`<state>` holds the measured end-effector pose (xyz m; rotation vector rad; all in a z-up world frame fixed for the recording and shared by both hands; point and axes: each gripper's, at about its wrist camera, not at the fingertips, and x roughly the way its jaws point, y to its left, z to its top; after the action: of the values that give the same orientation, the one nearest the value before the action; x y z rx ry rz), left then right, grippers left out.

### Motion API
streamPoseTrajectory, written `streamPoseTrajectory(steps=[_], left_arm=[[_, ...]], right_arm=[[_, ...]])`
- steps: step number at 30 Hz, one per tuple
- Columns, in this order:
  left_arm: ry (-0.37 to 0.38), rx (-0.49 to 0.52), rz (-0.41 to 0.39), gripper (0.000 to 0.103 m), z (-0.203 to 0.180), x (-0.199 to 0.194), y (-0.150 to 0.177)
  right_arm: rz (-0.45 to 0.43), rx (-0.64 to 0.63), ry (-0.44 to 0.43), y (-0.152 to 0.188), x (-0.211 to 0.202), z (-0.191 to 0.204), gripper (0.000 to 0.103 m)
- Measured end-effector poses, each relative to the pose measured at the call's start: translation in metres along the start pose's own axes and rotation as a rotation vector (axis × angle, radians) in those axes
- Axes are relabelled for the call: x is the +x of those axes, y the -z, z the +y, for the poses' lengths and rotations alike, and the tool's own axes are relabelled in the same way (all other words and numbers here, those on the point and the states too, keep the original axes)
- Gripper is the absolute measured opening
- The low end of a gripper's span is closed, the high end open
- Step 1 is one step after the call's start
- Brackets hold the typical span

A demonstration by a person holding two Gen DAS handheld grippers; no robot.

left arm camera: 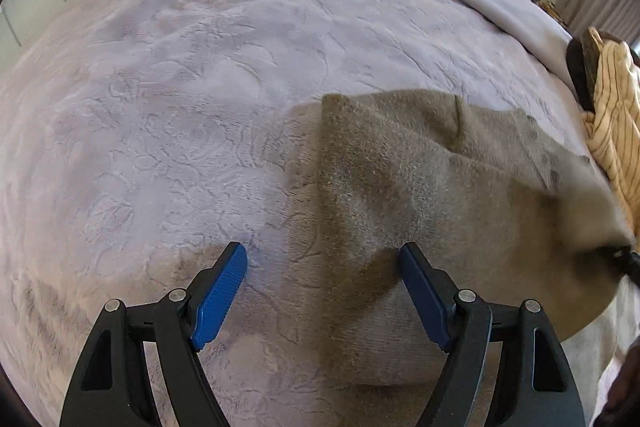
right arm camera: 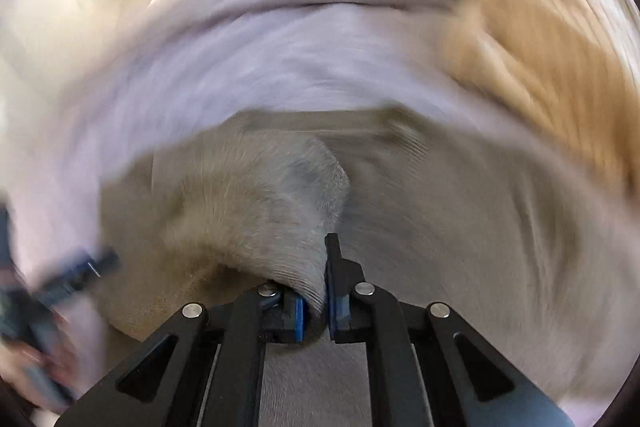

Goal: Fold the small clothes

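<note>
Nearest, the right hand-held gripper (right arm camera: 320,291) is clamped on a bunched edge of the fuzzy olive-tan small garment (left arm camera: 420,187), apparently lifting it to fold. The left hand-held gripper (left arm camera: 322,267) hovers wide apart and empty over the garment's left edge, which lies on the embossed lilac plush bedspread (left arm camera: 180,87). Farther right sits a cream striped cloth pile (left arm camera: 616,131).

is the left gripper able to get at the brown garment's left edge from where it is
Probably yes: the left gripper is open, straddling the brown garment edge, nothing between. The right gripper grips another part.
</note>
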<state>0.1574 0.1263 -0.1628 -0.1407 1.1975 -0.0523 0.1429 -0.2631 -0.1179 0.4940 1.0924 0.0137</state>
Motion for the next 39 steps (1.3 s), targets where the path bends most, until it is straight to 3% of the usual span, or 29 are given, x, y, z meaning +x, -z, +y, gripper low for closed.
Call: streamPoseTrajectory(steps=[3,6,7,8,10,11,12,13,14,17,21,24,31,34,37,39], left_arm=[[-0.002,0.016,0.002,0.079,-0.006,0.005,0.001],[-0.014,0.02,0.003,0.079,-0.009,0.006,0.0],[-0.009,0.016,0.008,0.079,-0.008,0.007,-0.003],[-0.003,0.016,0.011,0.079,-0.009,0.007,-0.005],[-0.005,0.019,0.01,0.079,-0.008,0.008,-0.013],[-0.014,0.023,0.007,0.079,-0.008,0.01,-0.02],[-0.018,0.025,0.004,0.079,-0.009,0.011,-0.025],[-0.02,0.027,-0.001,0.079,-0.01,0.012,-0.029],[-0.027,0.029,-0.005,0.079,-0.011,0.013,-0.035],[-0.029,0.027,-0.012,0.079,-0.014,0.009,-0.037],[-0.031,0.035,-0.001,0.079,-0.014,0.013,-0.034],[-0.016,0.019,0.014,0.079,-0.006,0.016,-0.033],[0.082,-0.064,0.095,0.077,0.0,0.037,-0.05],[0.18,-0.06,0.072,0.009,-0.003,0.027,-0.058],[0.166,0.025,0.016,0.009,-0.011,0.009,-0.059],[0.126,0.084,0.02,0.009,-0.015,0.013,-0.057]], right_arm=[[0.042,0.275,-0.098,0.018,0.001,-0.057,0.016],[0.047,0.441,-0.2,0.033,0.0,-0.089,0.021],[0.04,0.474,-0.23,0.035,-0.003,-0.095,0.031],[0.031,0.493,-0.254,0.035,-0.006,-0.097,0.047],[-0.004,0.517,-0.27,0.03,-0.012,-0.101,0.065],[-0.014,0.523,-0.251,0.027,-0.009,-0.099,0.065],[-0.015,0.525,-0.228,0.022,-0.009,-0.099,0.065],[-0.014,0.533,-0.196,0.016,-0.006,-0.101,0.049],[-0.001,0.539,-0.16,0.012,-0.006,-0.102,0.006],[-0.02,0.507,-0.153,0.006,-0.016,-0.107,0.008],[0.018,0.378,-0.037,0.018,-0.013,-0.108,0.008],[0.03,0.43,-0.061,0.036,-0.011,-0.123,0.006],[0.028,0.386,-0.018,0.037,-0.016,-0.118,0.006],[0.014,0.352,-0.008,0.027,-0.023,-0.11,0.008],[0.004,0.304,0.022,0.029,-0.034,-0.106,0.008],[0.038,0.318,0.056,0.036,-0.026,-0.115,0.008]])
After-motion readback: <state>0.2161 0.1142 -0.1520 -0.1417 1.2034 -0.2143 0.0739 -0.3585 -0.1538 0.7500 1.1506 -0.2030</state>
